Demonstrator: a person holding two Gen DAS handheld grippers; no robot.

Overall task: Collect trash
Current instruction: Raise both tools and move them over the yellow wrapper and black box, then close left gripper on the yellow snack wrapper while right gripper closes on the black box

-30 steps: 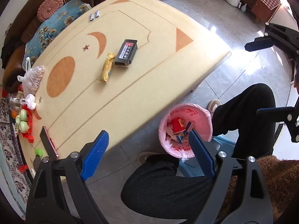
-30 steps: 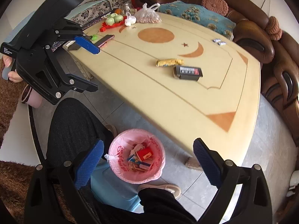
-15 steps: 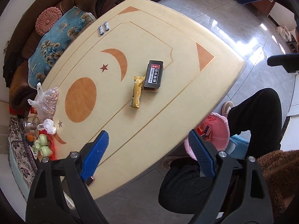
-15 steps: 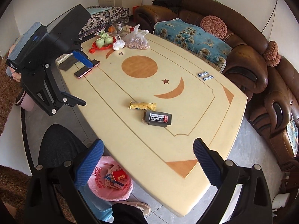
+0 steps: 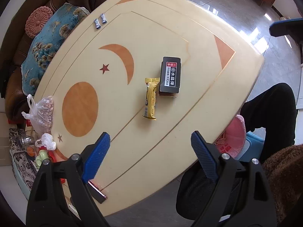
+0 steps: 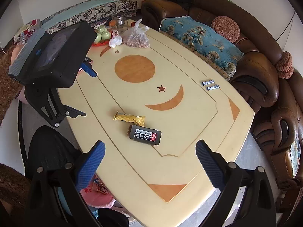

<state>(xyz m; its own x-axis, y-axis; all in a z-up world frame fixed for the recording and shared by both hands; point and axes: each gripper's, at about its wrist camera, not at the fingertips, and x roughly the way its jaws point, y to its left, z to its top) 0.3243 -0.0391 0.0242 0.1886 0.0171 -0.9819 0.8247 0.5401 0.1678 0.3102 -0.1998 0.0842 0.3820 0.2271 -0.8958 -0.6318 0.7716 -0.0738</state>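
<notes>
A gold snack wrapper (image 5: 151, 97) (image 6: 129, 118) and a black box (image 5: 170, 75) (image 6: 145, 134) lie side by side mid-table. Two small silver wrappers (image 5: 100, 21) (image 6: 210, 85) lie near the sofa-side edge. The pink-lined trash bin (image 5: 233, 139) (image 6: 96, 194) stands on the floor beside my legs, partly hidden by the table edge. My left gripper (image 5: 150, 158) is open and empty above the near table edge; it also shows in the right wrist view (image 6: 86, 90). My right gripper (image 6: 149, 165) is open and empty, hovering just short of the black box.
The cream table (image 6: 189, 132) carries a bag of nuts (image 6: 136, 37), a small white bag (image 6: 115, 41), green cups (image 6: 103, 35) and a glass jar (image 6: 120, 21) at one end, and a phone (image 5: 96, 189). A brown sofa (image 6: 265, 60) wraps the far side.
Both grippers have risen from over the trash bin and swung over the table. The wrapper and the box now lie ahead of the fingers, and the bin has slid to the frame edge.
</notes>
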